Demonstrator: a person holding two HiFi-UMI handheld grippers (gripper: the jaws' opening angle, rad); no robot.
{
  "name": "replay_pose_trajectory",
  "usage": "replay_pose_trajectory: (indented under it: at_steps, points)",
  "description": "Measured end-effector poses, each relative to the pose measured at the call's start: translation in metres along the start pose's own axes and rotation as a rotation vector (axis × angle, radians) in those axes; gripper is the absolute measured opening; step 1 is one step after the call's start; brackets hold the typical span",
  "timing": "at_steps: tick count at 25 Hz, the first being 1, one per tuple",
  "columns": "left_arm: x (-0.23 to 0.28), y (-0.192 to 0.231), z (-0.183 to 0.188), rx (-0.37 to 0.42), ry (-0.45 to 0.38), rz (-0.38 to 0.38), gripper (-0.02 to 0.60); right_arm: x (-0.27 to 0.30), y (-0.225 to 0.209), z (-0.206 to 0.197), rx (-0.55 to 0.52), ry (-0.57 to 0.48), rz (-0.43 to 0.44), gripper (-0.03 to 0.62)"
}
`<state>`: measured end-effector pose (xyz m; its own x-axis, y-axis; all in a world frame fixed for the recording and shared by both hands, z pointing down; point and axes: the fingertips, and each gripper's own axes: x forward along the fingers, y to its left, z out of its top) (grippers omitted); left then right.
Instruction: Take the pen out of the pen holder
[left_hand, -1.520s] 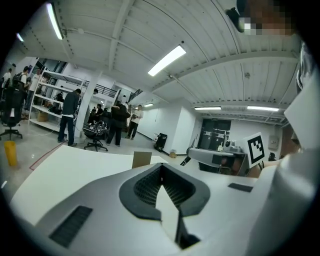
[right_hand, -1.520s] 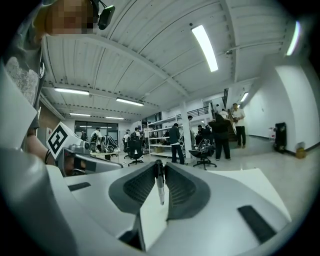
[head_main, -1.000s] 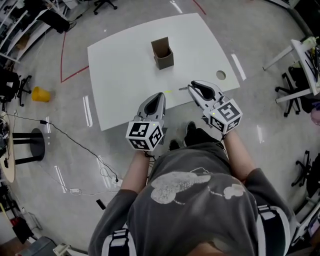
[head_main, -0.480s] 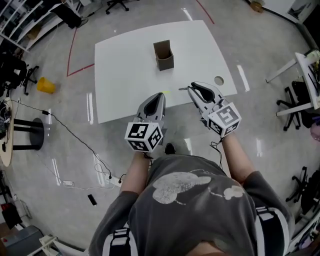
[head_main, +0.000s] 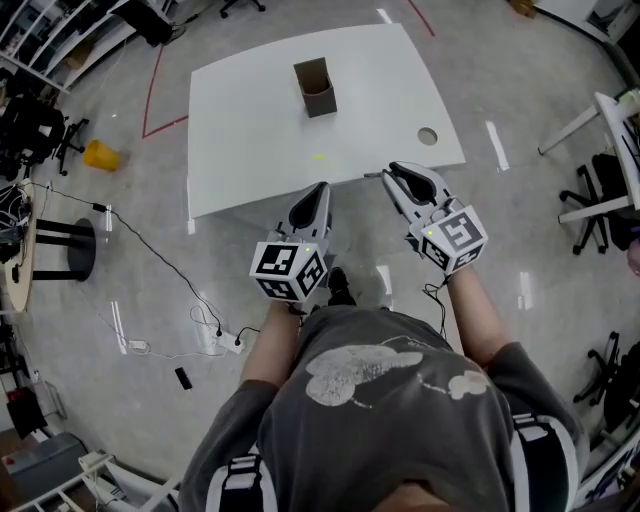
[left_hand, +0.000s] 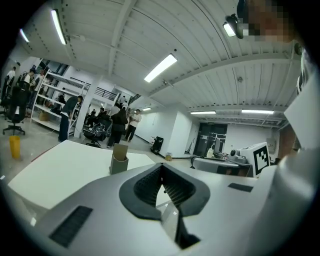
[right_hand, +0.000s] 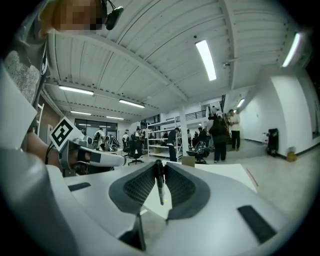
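Observation:
A brown cardboard pen holder (head_main: 315, 88) stands upright on the far half of the white table (head_main: 250, 110); it also shows small in the left gripper view (left_hand: 119, 159) and the right gripper view (right_hand: 188, 161). My right gripper (head_main: 392, 172) is shut on a thin dark pen (right_hand: 159, 182), which lies crosswise in the jaws and sticks out to the left (head_main: 372, 176). It hovers at the table's near edge. Beside it, my left gripper (head_main: 320, 188) is shut with nothing in it, its tips meeting (left_hand: 161, 167). Both point level toward the holder, well short of it.
A round hole (head_main: 428, 135) is near the table's right corner and a small yellow mark (head_main: 320, 157) near its middle. On the floor are a yellow object (head_main: 101, 155), a cable (head_main: 170, 270) and a red tape line (head_main: 158, 95). Several people stand by shelves (right_hand: 220, 131).
Both grippers have drawn back from the table together, which now sits farther up the head view. The right gripper still grips the pen; the left stays shut.

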<state>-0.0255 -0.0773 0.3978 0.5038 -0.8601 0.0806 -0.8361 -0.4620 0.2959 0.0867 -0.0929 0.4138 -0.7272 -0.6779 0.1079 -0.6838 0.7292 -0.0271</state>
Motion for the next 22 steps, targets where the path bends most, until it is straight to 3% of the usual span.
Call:
replay_pose_trajectory:
  at_steps: [10,22]
  points:
    - [-0.031,-0.048,-0.020,0.019,0.007,0.005,0.008,-0.054,0.014,-0.009,0.021,-0.004,-0.005,0.072]
    - [-0.073,-0.082,-0.019,0.061,-0.028,0.044,0.008,-0.099,0.042,-0.007,0.028,-0.022,0.004,0.072]
